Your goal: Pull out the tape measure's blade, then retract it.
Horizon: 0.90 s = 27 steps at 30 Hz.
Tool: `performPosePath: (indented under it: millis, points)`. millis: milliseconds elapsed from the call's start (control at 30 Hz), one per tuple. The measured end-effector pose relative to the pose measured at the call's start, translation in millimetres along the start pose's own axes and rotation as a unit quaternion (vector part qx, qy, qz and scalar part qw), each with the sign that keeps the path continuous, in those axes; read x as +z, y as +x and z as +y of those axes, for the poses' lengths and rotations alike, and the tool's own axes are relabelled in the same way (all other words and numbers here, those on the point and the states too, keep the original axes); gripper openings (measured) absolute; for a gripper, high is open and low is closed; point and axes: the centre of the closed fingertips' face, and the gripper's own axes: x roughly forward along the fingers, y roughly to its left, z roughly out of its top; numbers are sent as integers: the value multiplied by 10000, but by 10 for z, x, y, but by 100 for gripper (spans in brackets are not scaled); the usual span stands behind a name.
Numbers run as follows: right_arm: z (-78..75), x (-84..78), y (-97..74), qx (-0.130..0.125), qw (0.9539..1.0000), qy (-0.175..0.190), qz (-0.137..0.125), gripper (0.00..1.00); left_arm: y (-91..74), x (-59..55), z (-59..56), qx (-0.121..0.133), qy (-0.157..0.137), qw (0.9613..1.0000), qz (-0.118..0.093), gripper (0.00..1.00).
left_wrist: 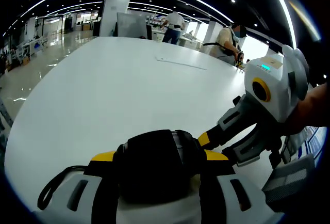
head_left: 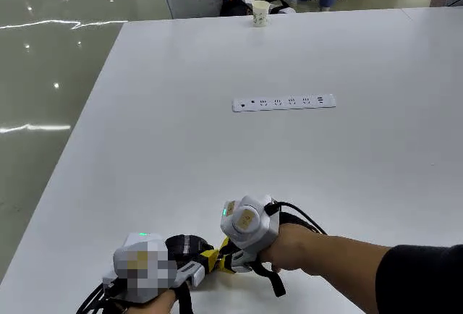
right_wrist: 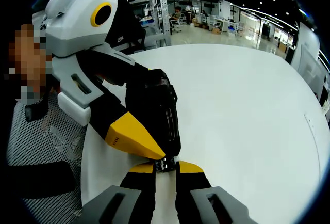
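Note:
A black tape measure (head_left: pixel 187 247) is low over the white table (head_left: pixel 217 147) near its front edge. My left gripper (head_left: pixel 197 257) is shut on its case. In the left gripper view the case (left_wrist: pixel 160 164) sits between my yellow-tipped jaws, and the right gripper (left_wrist: pixel 268 95) reaches in from the right. In the right gripper view my right gripper (right_wrist: pixel 166 168) is shut on the small metal blade tip (right_wrist: pixel 166 164) at the case's (right_wrist: pixel 154 110) lower edge. Hardly any blade shows between the tip and the case. The left gripper's yellow fingertip (right_wrist: pixel 131 133) lies against the case.
A white power strip (head_left: pixel 283 102) lies mid-table, and a paper cup (head_left: pixel 260 13) stands at the far edge. The table's left edge drops to a glossy floor (head_left: pixel 51 75). A mesh chair (right_wrist: pixel 31 141) is close behind. People stand in the distance (left_wrist: pixel 227 41).

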Motion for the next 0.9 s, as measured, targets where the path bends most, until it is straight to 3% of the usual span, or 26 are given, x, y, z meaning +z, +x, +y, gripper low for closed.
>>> performPosePath:
  millis: [267,367,733,900]
  points:
    - [9,8,-4,-31,10000,48,-2,12,2,6,-15,9,67,10000,-50,60]
    - [21,3,-3,-117,9994,-312,61,13,0,8,-25,18,113,9999,-45,61]
    - [-13,41,-157,-328,9993,-131,-112,13,15,24,-7,224,79,9997,-109,61]
    - [-14,31,-238,-407,9989,-70,-212,14,10,25,-8,197,85,9998,-54,62]
